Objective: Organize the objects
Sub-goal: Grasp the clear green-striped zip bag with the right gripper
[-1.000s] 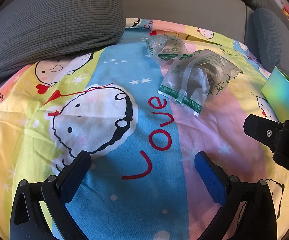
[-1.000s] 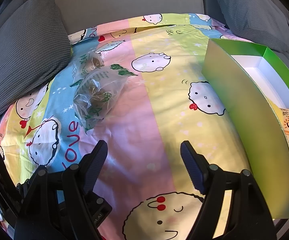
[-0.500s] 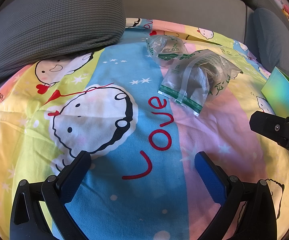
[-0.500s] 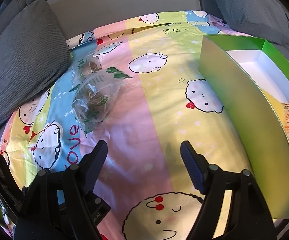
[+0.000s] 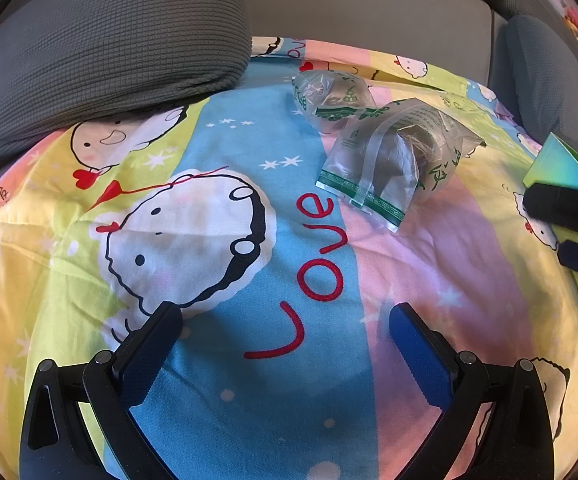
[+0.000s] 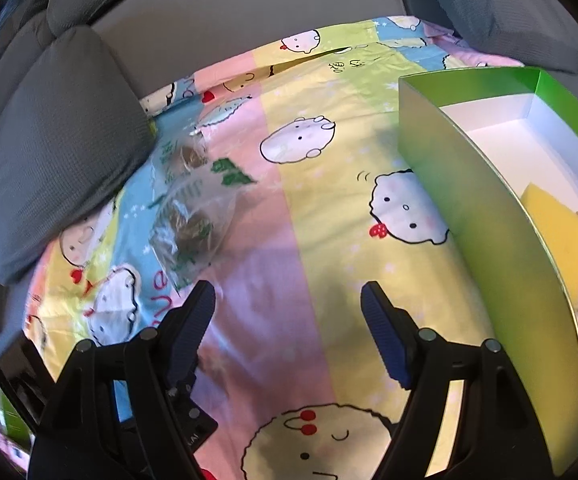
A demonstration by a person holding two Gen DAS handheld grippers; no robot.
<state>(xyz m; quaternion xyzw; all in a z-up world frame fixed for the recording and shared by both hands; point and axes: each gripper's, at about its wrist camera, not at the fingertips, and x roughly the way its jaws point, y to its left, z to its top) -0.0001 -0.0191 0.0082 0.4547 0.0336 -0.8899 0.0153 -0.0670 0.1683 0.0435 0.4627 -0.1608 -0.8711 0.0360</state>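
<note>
Cartoon bedsheet (image 5: 217, 240) | left tongs (image 5: 285, 330) – apart, empty | right tongs (image 6: 289, 308) – apart, empty

Open cartoon sheet (image 6: 321, 240) lies clear through the middle. Two plastic bags (image 5: 389, 160) sit toward its far edge, a grey cushion (image 5: 101, 56) overlaps the far left corner, and the green box (image 6: 489, 240) walls off the right edge.

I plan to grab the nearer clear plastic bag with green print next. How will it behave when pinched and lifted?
The clear plastic bag with green print looks crinkled and loose, so it will probably flop and sag. Its glossy film may slip between pads. The brownish contents look bunched at one end, so it likely hangs unevenly.
</note>
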